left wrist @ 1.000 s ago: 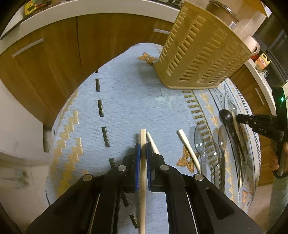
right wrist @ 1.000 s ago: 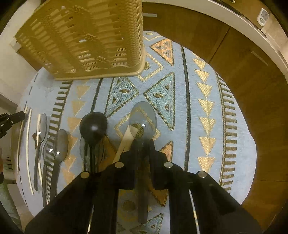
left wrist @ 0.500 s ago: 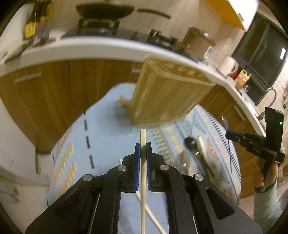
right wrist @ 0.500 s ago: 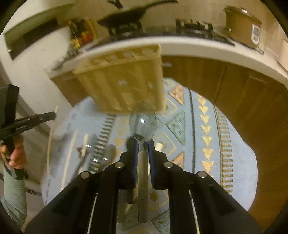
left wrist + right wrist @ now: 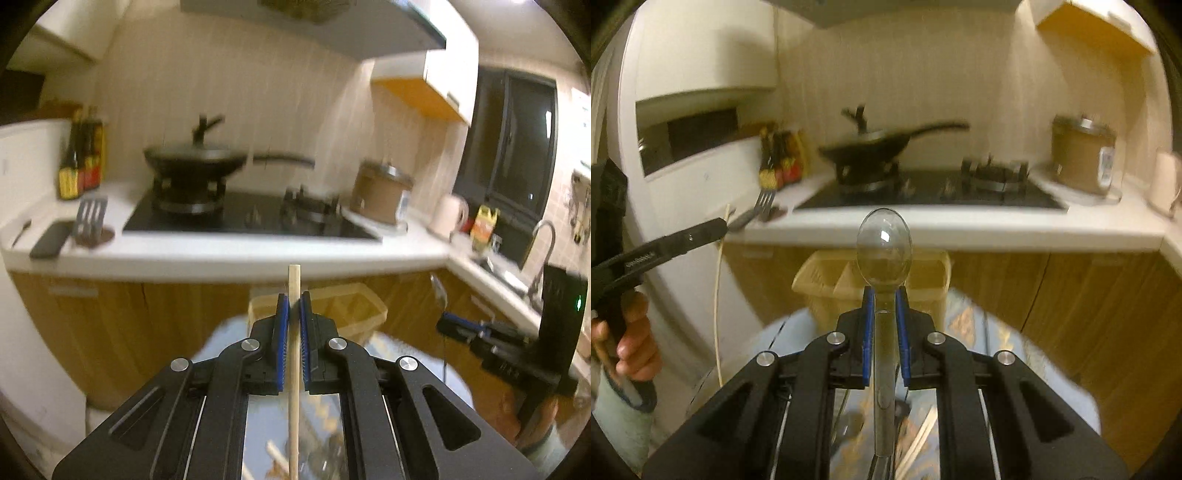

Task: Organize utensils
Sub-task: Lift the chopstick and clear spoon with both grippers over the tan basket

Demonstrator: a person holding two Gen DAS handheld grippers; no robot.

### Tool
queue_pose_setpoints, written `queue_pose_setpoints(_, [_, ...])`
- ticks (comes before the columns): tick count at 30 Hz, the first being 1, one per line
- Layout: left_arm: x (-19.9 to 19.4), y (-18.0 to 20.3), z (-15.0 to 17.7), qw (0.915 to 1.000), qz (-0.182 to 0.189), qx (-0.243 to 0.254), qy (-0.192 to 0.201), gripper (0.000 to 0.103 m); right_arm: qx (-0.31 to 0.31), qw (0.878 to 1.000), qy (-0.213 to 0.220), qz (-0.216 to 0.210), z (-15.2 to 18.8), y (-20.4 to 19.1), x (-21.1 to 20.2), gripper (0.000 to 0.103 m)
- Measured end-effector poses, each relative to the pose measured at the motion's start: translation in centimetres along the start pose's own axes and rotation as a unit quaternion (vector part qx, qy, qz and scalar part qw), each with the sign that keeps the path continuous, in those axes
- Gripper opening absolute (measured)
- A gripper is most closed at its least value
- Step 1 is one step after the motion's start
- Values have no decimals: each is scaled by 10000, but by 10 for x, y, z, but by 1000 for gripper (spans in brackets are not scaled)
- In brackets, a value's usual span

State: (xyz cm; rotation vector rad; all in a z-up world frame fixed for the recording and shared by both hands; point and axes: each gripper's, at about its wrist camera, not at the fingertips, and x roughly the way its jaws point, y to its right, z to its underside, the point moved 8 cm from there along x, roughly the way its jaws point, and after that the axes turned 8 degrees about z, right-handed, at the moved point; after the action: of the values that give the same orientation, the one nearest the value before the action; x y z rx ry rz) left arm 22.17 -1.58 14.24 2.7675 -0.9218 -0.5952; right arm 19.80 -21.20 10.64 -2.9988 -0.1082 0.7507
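My left gripper (image 5: 293, 301) is shut on a pale wooden chopstick (image 5: 294, 354) that sticks up past the blue pads. The right gripper (image 5: 884, 293) is shut on the handle of a clear plastic spoon (image 5: 884, 243), bowl forward. Both are raised high above the round table. A tan slotted utensil basket (image 5: 923, 273) stands beyond the spoon, its open compartments facing up; the same basket (image 5: 351, 306) shows behind the left fingers. The left gripper with its chopstick (image 5: 718, 295) appears at the left of the right wrist view. The right gripper (image 5: 461, 326) shows at the right of the left wrist view.
A blue patterned tablecloth (image 5: 964, 321) covers the table, with blurred utensils (image 5: 923, 446) lying on it below the grippers. Behind are wooden cabinets (image 5: 129, 325), a white counter (image 5: 221, 254), a hob with a black pan (image 5: 195, 162) and a brown cooker (image 5: 1082, 158).
Both grippers rose from the table and tilted up toward level, each carrying its utensil. The view shifted from the tablecloth to the counter and hob; the basket now sits lower and farther ahead.
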Motion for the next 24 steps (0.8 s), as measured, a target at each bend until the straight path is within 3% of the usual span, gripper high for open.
queue_pose_setpoints(10, [41,0,-76,9929,-165,-121,1168,4,135,9962,779,355,-74,10,51,10])
queue_pose_setpoints(17, [81,-28,-81,9902,-210,-445,1304,4,241,9949,890,406,-82,22,105,10])
queue_pose_setpoints(24, [107,-46,-62,9903,-525,-278,1254,4,305,9955,813,369,-57,28,145,10])
